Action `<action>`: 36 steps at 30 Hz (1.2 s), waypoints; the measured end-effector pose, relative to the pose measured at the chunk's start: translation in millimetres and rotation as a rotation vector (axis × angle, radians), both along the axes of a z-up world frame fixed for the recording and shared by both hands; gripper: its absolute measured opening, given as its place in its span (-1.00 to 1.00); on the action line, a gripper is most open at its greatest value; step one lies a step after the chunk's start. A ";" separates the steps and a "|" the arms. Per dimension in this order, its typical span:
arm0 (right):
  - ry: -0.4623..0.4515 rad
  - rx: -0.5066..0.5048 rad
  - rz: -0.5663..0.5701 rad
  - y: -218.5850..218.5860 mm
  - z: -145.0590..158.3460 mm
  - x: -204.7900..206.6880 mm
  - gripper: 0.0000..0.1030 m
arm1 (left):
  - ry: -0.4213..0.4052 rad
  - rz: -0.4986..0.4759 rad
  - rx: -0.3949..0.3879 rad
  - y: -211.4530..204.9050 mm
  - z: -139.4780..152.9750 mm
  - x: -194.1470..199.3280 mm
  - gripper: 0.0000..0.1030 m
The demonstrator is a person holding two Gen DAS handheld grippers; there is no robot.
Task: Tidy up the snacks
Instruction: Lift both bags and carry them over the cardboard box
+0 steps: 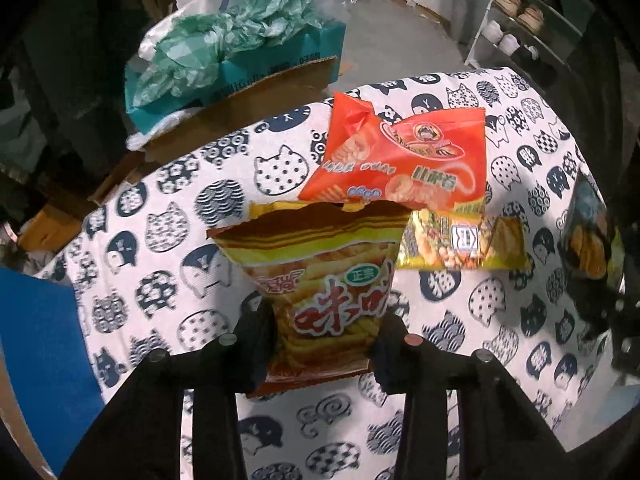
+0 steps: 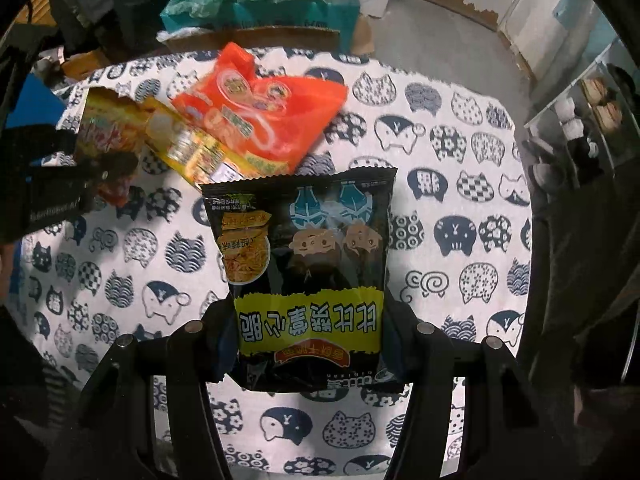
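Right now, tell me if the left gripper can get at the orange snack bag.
Probably not yet: the left gripper is shut on the yellow fries bag, which lies between it and the orange snack bag. Nothing else blocks the way once that is released.

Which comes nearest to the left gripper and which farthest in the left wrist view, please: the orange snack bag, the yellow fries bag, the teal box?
1. Yellow fries bag: between the fingers of the left gripper.
2. Orange snack bag: just beyond it on the tablecloth, toward the far edge.
3. Teal box: past the table's far edge, upper left.
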State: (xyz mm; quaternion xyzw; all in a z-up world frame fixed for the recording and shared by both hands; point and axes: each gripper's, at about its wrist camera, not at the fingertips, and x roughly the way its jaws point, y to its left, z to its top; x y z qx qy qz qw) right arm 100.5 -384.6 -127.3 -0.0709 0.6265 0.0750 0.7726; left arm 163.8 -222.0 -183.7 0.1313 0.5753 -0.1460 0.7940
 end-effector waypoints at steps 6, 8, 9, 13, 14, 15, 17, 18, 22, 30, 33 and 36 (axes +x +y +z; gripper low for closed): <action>-0.032 0.006 0.019 15.5 20.9 -1.7 0.12 | -0.033 -0.034 0.022 14.7 18.5 -23.6 -0.21; -0.040 0.014 0.024 21.6 27.4 -2.2 0.12 | -0.045 -0.047 0.033 18.7 25.9 -33.8 -0.22; -0.044 0.016 0.027 24.3 30.1 -2.1 0.12 | -0.052 -0.052 0.038 19.9 29.1 -37.5 -0.22; -0.065 0.018 0.047 40.2 45.0 -3.6 0.12 | -0.077 -0.064 0.053 30.9 44.9 -53.8 -0.22; -0.070 0.019 0.051 44.2 48.6 -4.1 0.12 | -0.080 -0.062 0.053 35.0 49.0 -57.4 -0.22; -0.075 0.020 0.056 48.1 52.2 -4.5 0.12 | -0.082 -0.059 0.054 37.9 52.2 -59.8 -0.22; -0.085 0.023 0.066 56.5 59.1 -5.4 0.12 | -0.090 -0.053 0.054 46.0 60.0 -65.1 -0.22; -0.091 0.023 0.073 61.8 63.1 -6.1 0.12 | -0.095 -0.050 0.055 49.9 63.5 -67.4 -0.22; -0.109 0.028 0.097 78.4 75.3 -8.6 0.12 | -0.112 -0.020 0.047 72.6 78.7 -75.4 -0.22; -0.142 0.065 0.164 125.8 100.4 -11.8 0.12 | -0.147 0.028 0.032 118.4 105.4 -94.2 -0.22; -0.152 0.090 0.201 150.7 109.7 -11.1 0.12 | -0.165 0.047 0.017 138.0 115.0 -102.9 -0.22; -0.163 0.092 0.241 175.6 115.8 -10.6 0.12 | -0.183 0.067 0.020 156.0 121.6 -109.4 -0.22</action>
